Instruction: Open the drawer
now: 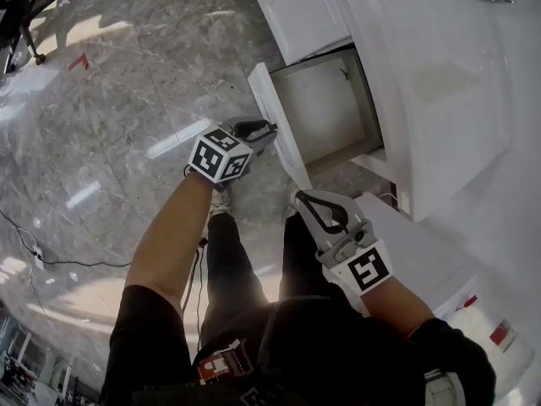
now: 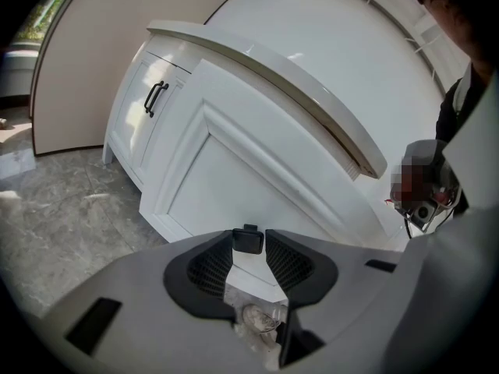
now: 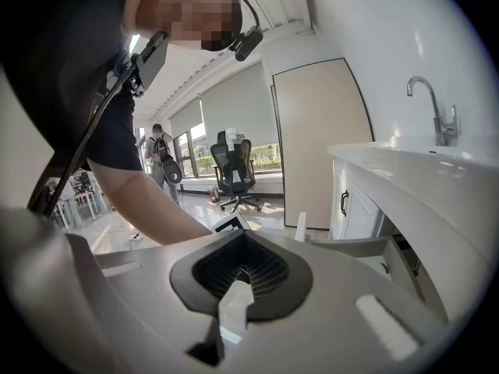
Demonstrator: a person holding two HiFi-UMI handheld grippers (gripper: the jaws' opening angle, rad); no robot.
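The white drawer [image 1: 325,108] stands pulled out of the vanity, and its inside looks empty. Its front panel [image 1: 275,117] faces me, with a small black handle [image 2: 249,241] on it. My left gripper [image 1: 269,129] is at that panel. In the left gripper view its pads close on the handle from both sides [image 2: 249,245]. My right gripper [image 1: 301,197] hangs lower, just below the drawer's near corner, and touches nothing. Its fingers meet at the tips with nothing between them [image 3: 243,240]. In the right gripper view the open drawer [image 3: 366,248] lies beyond.
The white vanity countertop [image 1: 439,74] with a faucet [image 3: 437,111] overhangs the drawer. A cabinet door with a black handle [image 2: 156,97] is beside it. A cable [image 1: 51,256] runs over the grey marble floor [image 1: 127,100]. An office chair [image 3: 234,170] and another person stand far back.
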